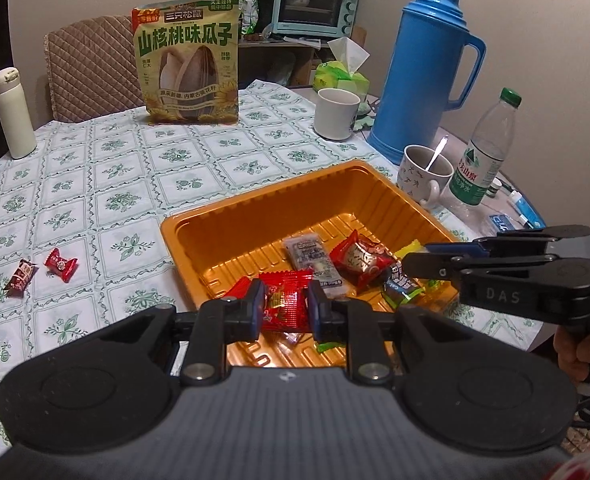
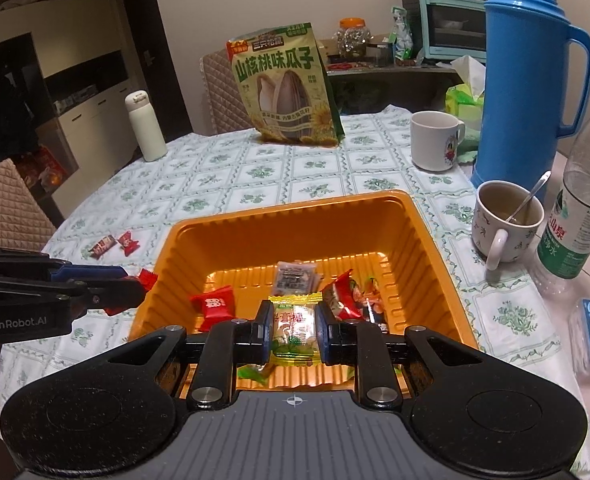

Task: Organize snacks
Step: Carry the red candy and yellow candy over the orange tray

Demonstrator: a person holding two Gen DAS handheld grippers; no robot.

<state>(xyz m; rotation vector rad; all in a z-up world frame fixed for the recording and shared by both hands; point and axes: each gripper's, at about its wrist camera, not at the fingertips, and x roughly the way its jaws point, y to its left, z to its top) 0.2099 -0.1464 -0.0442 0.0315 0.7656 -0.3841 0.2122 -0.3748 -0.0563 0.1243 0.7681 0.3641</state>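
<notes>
Red wrapper first: the left gripper (image 1: 283,307) is pinching a red candy (image 1: 285,300) between nearly closed jaws, hanging over the near edge of the orange tray (image 1: 255,216). The right gripper (image 2: 293,326) is clamping a yellow-and-white candy (image 2: 293,330) the same way above the tray's near side. Neither piece is lying in the tray yet. Inside it, several wrapped snacks are already resting, among them a grey packet (image 1: 311,254) and a large red sweet (image 1: 361,260). Farther out on the tablecloth (image 1: 95,184), two small candies (image 1: 41,272) are waiting to be collected, and the sunflower-seed bag (image 1: 187,60) is standing beyond, so the sorting looks well advanced but unfinished.
</notes>
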